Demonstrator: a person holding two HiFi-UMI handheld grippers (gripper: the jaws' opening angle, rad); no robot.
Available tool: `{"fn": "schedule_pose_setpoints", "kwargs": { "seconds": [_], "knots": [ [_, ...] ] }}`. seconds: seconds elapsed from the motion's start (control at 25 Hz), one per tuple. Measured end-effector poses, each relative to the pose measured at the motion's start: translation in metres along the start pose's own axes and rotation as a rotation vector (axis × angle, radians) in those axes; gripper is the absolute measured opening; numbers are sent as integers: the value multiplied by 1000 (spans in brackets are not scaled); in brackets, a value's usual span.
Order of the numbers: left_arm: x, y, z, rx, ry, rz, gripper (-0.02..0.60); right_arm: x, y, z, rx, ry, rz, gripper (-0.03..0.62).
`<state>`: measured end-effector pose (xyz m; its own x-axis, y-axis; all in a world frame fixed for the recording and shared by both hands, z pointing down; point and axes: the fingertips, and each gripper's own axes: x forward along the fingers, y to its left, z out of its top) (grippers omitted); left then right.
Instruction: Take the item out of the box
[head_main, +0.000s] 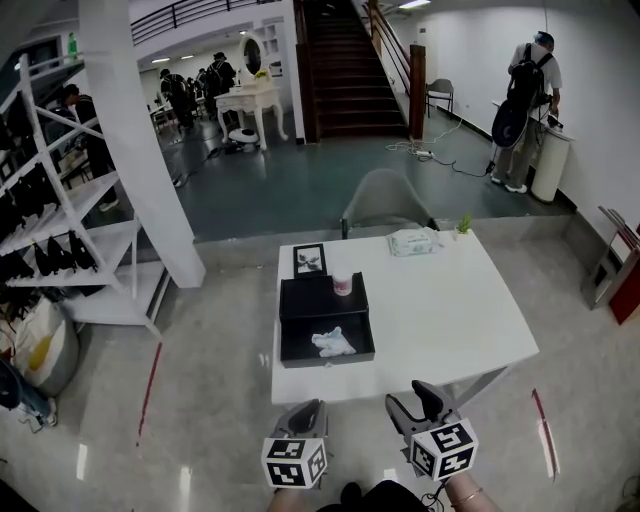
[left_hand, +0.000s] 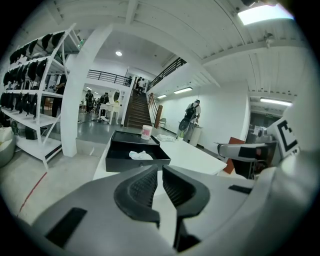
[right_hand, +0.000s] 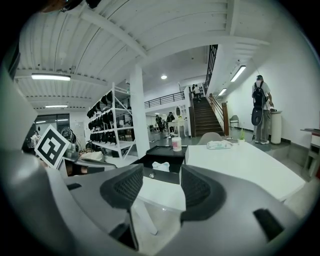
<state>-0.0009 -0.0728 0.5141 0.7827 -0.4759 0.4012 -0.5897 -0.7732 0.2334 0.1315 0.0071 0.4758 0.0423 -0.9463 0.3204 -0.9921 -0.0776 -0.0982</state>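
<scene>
An open black box (head_main: 326, 356) sits at the left end of the white table (head_main: 450, 310), its lid (head_main: 320, 297) lying flat behind it. A crumpled white item (head_main: 333, 343) lies inside the box. It also shows in the left gripper view as the white item (left_hand: 140, 155) inside the box (left_hand: 137, 162), and in the right gripper view as the item (right_hand: 161, 166). My left gripper (head_main: 308, 408) (left_hand: 156, 182) hangs below the table's near edge, shut on nothing with only a thin slit. My right gripper (head_main: 418, 398) (right_hand: 161, 187) is beside it, open and empty.
A pink-and-white cup (head_main: 342, 284) stands on the lid, with a framed picture (head_main: 309, 260) behind it. A tissue pack (head_main: 412, 241) and a small plant (head_main: 464, 224) sit at the far edge. A grey chair (head_main: 385, 200) is behind the table, and shelving (head_main: 60, 230) stands to the left.
</scene>
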Motion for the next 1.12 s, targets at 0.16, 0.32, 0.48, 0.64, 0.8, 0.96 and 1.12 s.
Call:
{"fn": "schedule_pose_setpoints", "kwargs": {
  "seconds": [0.16, 0.32, 0.48, 0.64, 0.8, 0.96, 1.12],
  "knots": [
    [7, 9, 2, -5, 2, 5, 32, 13, -5, 5, -20, 0, 0, 225],
    [11, 18, 6, -15, 1, 20, 31, 24, -13, 11, -50, 4, 3, 225],
    [19, 35, 18, -28, -7, 52, 32, 49, -21, 23, -85, 9, 26, 225],
    [36, 53, 28, -47, -14, 87, 31, 82, -31, 33, -133, 17, 63, 225],
    [51, 67, 38, -68, -22, 124, 31, 112, -39, 43, -177, 30, 107, 225],
    [62, 76, 46, -84, -33, 156, 31, 137, -43, 49, -214, 46, 161, 225],
    [67, 86, 50, -102, -43, 195, 32, 159, -38, 49, -273, 69, 233, 225]
  ]
}}
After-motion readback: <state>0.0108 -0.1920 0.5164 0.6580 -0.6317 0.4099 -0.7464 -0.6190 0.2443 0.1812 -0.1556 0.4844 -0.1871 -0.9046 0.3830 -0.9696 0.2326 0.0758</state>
